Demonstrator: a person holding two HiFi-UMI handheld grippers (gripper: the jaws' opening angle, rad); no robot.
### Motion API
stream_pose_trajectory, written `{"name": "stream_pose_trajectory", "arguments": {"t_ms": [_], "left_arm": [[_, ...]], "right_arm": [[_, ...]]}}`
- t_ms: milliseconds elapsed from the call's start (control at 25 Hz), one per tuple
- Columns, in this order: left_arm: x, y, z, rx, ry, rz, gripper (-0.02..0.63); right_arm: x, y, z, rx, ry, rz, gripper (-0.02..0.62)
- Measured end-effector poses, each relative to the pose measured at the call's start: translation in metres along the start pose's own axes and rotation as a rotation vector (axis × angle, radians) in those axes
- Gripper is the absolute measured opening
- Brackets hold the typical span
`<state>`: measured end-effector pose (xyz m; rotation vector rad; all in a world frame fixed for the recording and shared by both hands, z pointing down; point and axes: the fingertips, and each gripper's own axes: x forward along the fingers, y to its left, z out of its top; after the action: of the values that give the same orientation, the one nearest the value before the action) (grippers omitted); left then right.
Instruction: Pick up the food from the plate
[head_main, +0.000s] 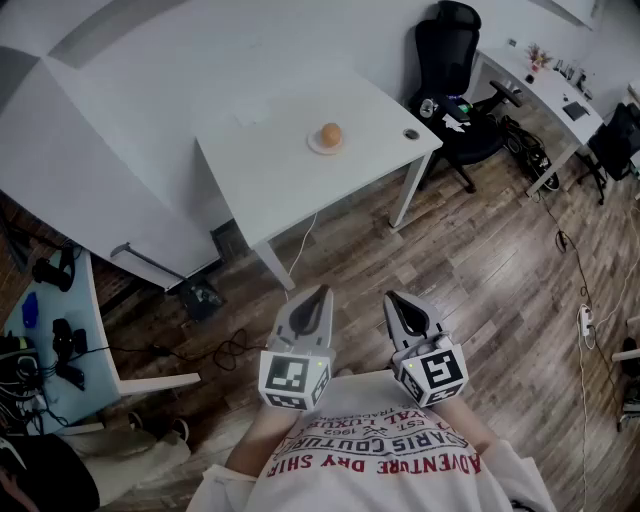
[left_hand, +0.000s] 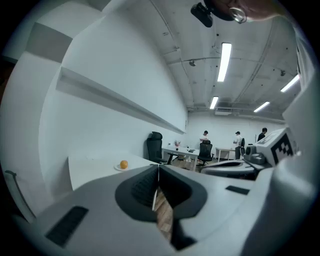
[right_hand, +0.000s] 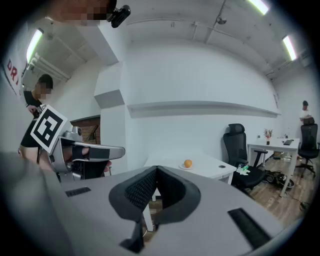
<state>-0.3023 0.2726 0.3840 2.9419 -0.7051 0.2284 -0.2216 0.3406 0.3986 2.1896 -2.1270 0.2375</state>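
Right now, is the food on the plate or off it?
On the plate. The orange food sits on it on the white table; left tongs and right tongs are shut, empty, well short of it.

A white worktop (head_main: 290, 170) on white legs stands against a plain white wall (head_main: 200, 50). The floor (head_main: 480, 250) is brown wood plank, with dark cables (head_main: 225, 350) trailing near the worktop's foot and a white power strip (head_main: 586, 320) off to the right. A black office chair (head_main: 447, 55) sits between the worktop and a second white desk (head_main: 535, 85). A pale blue table (head_main: 90, 320) stands at the left. A long ledge (right_hand: 200, 107) runs along the wall. Strip lights (left_hand: 224, 61) glow on the grey ceiling (left_hand: 250, 75). Far down the room, people (left_hand: 237, 138) stand by more desks.
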Motion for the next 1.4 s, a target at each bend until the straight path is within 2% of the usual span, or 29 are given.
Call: {"name": "stream_pose_trajectory", "arguments": {"t_ms": [320, 520, 840, 1200, 1400], "left_arm": [[0.002, 0.0, -0.001, -0.003, 0.004, -0.005, 0.008], [0.004, 0.003, -0.005, -0.015, 0.012, -0.011, 0.008], [0.018, 0.005, -0.013, -0.037, 0.026, -0.019, 0.008], [0.086, 0.021, -0.005, -0.044, 0.039, 0.076, 0.008], [0.148, 0.018, 0.01, -0.036, 0.037, 0.142, 0.008]], "right_arm": [[0.0, -0.004, -0.003, 0.006, 0.013, -0.006, 0.012], [0.002, -0.01, -0.006, 0.06, 0.013, -0.042, 0.012], [0.006, -0.021, -0.019, 0.066, 0.065, -0.048, 0.012], [0.059, -0.09, -0.017, 0.071, 0.088, 0.003, 0.012], [0.094, -0.147, 0.0, 0.072, 0.1, 0.089, 0.014]]}}
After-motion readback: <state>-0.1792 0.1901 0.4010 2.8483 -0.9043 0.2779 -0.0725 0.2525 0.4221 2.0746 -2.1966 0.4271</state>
